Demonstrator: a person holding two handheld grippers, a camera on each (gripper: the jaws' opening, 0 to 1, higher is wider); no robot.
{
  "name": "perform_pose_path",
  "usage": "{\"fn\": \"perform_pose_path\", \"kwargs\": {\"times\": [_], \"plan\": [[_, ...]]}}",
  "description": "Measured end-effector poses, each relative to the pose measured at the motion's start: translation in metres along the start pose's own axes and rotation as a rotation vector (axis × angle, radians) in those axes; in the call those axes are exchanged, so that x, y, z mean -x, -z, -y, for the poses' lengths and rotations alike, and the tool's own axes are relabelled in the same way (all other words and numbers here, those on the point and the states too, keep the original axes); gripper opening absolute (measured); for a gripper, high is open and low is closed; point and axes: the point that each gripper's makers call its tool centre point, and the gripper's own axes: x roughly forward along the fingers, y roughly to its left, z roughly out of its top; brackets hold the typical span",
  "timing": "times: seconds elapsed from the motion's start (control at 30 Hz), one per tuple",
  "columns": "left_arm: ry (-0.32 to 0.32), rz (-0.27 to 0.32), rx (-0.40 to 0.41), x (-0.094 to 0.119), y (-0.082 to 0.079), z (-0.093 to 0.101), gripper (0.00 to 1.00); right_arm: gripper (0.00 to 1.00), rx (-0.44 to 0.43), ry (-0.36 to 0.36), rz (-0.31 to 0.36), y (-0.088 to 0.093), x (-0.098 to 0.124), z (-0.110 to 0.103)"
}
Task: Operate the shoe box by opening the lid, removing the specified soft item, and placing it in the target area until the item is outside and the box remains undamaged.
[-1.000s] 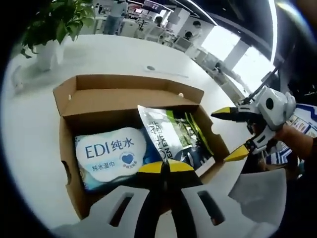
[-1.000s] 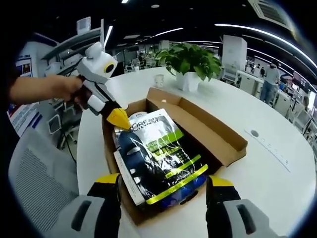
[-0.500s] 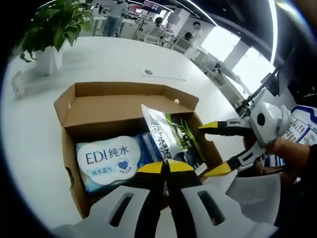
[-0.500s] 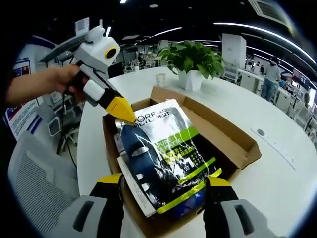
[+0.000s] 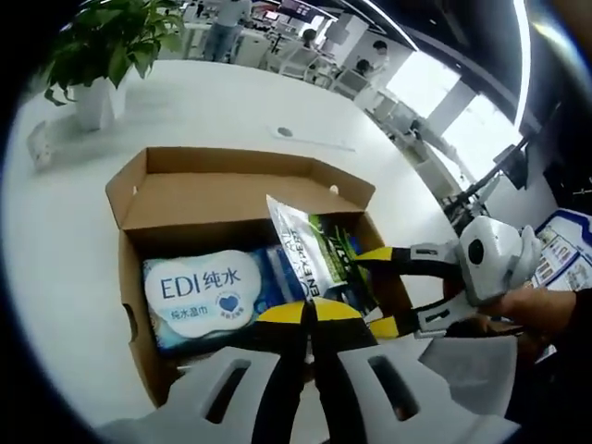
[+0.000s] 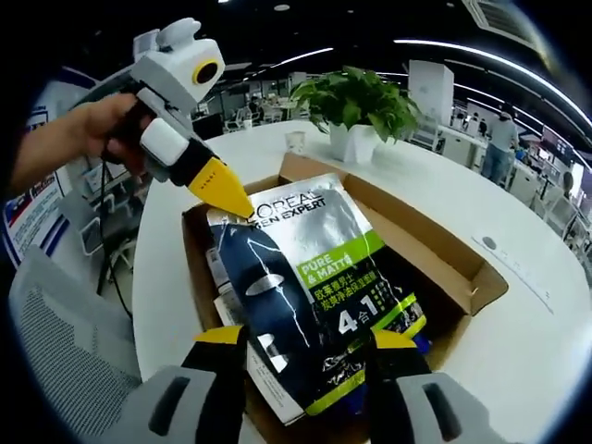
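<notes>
With the shoe box (image 6: 444,268) lid already open, I'm pinching the face mask pouch (image 6: 314,277) in my left tongs (image 6: 239,207) at its eleven o'clock corner, right tongs (image 6: 305,340) spread around its lower edge, lifting it half out above the wet wipes pack (image 5: 199,289), placement remaining.

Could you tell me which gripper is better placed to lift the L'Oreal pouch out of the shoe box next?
Left. The left gripper is shut on the L'Oreal pouch at its top corner, tilting it up out of the shoe box. The right gripper straddles the lower edge, jaws open.
</notes>
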Motion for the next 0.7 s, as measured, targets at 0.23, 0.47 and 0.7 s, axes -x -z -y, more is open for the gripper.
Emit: {"fn": "perform_pose_path", "kwargs": {"times": [0.23, 0.47, 0.7], "plan": [[-0.007, -0.003, 0.003, 0.001, 0.001, -0.004, 0.0, 0.24, 0.032, -0.019, 0.004, 0.002, 0.003, -0.006], [-0.008, -0.004, -0.02, 0.0, 0.001, -0.002, 0.0, 0.09, 0.035, -0.026, -0.001, 0.004, 0.005, -0.008], [-0.005, 0.015, -0.025, 0.001, -0.003, 0.0, 0.0, 0.0, -0.025, -0.082, -0.015, 0.006, 0.009, -0.02]]}}
